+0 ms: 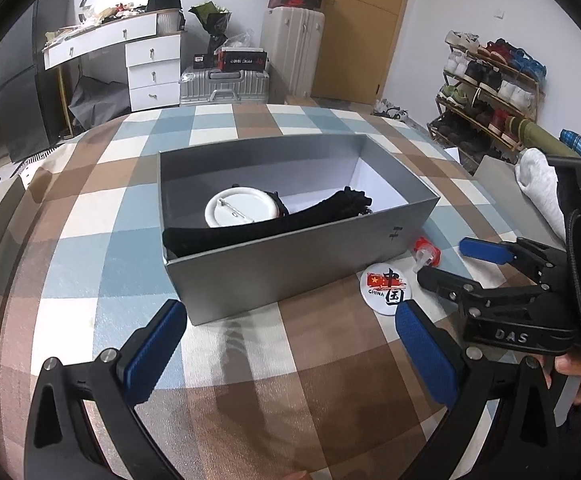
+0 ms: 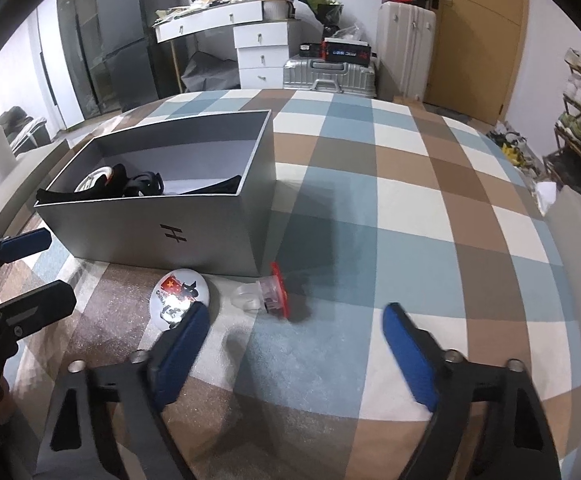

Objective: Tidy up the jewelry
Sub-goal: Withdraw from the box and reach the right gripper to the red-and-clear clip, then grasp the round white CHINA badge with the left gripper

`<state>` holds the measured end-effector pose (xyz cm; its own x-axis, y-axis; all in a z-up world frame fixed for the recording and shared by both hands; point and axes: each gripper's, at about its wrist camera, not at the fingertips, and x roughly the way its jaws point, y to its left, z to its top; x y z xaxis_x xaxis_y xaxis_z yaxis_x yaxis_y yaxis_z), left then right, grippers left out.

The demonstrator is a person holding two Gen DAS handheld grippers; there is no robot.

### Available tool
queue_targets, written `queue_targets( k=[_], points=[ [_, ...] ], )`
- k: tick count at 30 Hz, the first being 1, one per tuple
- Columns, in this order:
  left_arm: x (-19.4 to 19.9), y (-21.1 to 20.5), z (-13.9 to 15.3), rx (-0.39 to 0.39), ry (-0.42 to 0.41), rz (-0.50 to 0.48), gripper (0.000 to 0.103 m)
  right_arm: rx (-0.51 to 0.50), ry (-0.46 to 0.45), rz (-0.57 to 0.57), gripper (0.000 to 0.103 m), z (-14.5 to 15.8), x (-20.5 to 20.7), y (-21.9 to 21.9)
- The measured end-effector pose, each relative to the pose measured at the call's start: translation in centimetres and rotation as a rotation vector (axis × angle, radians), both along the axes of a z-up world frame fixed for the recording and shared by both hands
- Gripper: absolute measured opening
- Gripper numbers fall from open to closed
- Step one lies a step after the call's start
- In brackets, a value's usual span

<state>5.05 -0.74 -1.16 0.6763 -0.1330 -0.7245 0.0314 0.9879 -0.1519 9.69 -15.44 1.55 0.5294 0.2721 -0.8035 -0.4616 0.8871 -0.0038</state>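
The badge [image 2: 180, 297] with the flag print lies flat on the checked cloth [image 2: 370, 208] just in front of the grey box [image 2: 150, 228], with a red-and-clear ring [image 2: 266, 298] beside it. Both are still to be boxed. The right gripper [image 2: 294, 344] is held wide and empty near them; the left gripper [image 1: 290, 340] likewise. The thin badge is probably best taken by its rim.

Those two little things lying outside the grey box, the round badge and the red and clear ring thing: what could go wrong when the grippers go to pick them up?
The badge lies flat on the soft checked cover, so the open right gripper may slide over it or pinch cloth instead. The small ring looks light, with a clear, smooth part; it could slip or get knocked away. Both lie close to the box, so a finger might bump its wall.
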Motion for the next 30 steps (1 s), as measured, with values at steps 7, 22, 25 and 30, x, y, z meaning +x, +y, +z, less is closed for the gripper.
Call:
queue_targets(
  k=[7, 22, 25, 30],
  points=[
    [0.0, -0.1, -0.1, 0.012, 0.003, -0.001, 0.101, -0.034, 0.011, 0.035, 0.056, -0.5, 0.0, 1.1],
    [-0.1, -0.5, -0.2, 0.014, 0.008, -0.019, 0.101, 0.088, -0.025, 0.022, 0.029, 1.4, -2.8, -0.2],
    [0.0, -0.7, -0.4, 0.019, 0.019, -0.024, 0.101, 0.122, -0.019, 0.001, 0.029, 1.5, -4.1, -1.4],
    [-0.2, -1.2, -0.4, 0.026, 0.016, -0.043, 0.101, 0.156, -0.024, -0.025, 0.029, 1.8, -4.8, -2.8]
  ],
)
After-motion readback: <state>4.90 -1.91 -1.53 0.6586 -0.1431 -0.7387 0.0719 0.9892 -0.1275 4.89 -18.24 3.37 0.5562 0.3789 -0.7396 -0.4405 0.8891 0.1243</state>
